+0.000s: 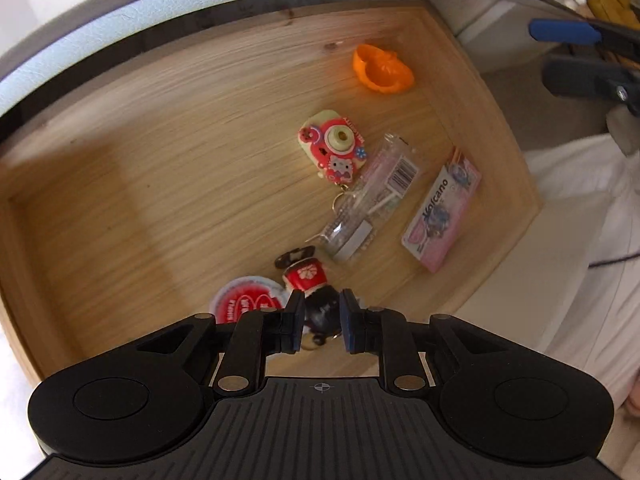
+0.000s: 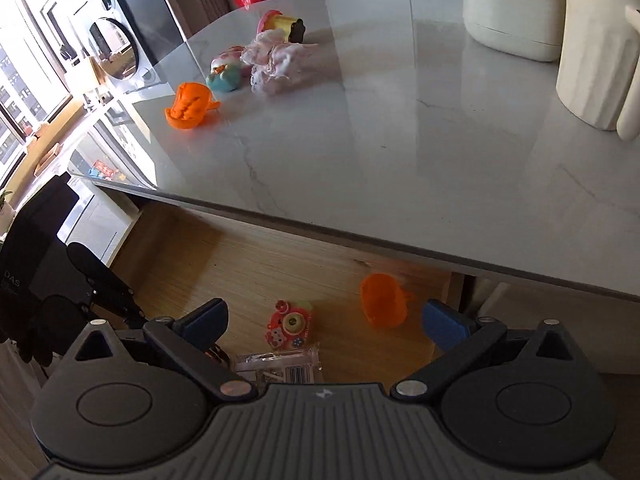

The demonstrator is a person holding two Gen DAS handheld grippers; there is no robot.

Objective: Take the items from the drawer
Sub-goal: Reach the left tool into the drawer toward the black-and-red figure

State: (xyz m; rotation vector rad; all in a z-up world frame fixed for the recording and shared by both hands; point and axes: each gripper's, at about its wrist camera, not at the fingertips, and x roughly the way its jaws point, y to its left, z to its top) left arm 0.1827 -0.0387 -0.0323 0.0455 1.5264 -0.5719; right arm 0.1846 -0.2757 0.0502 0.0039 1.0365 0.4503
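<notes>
Open wooden drawer [image 1: 120, 184] beneath the marble surface [image 2: 400, 140], seen from both wrist cameras. The left tool [image 1: 321, 322] pointed steeply down into the drawer with its jaws only narrowly apart, straddling a small doll figure [image 1: 306, 278] in a red top; whether the pads pressed on the doll or merely flanked it could not be told, since the figure's lower half lay behind the fingers. The right tool [image 2: 324, 322] stood with its jaws spread wide and nothing between them, above the drawer's front. Remaining in the drawer: an orange plastic toy [image 1: 382, 68], a toy camera keychain [image 1: 332, 148], a clear packet with a barcode [image 1: 368, 196], a pink card pack [image 1: 444, 216] and a round red-and-white lid [image 1: 248, 298] touching the doll. Risks judged from this arrangement: the narrow jaws could catch only the doll's edge and let it slip or twist; the adjacent lid could be nudged or dragged along; the camera's key ring, lying against the packet, could snag when either was lifted; both tools working in one drawer could collide. Motion blur softened the drawer's grain and edges. The doll's lower body, most of the lid and the packet's near end in the right view were covered by the tools; print on the lid was unreadable. Items already on the surface [image 2: 192, 104] lay well apart from the drawer.
</notes>
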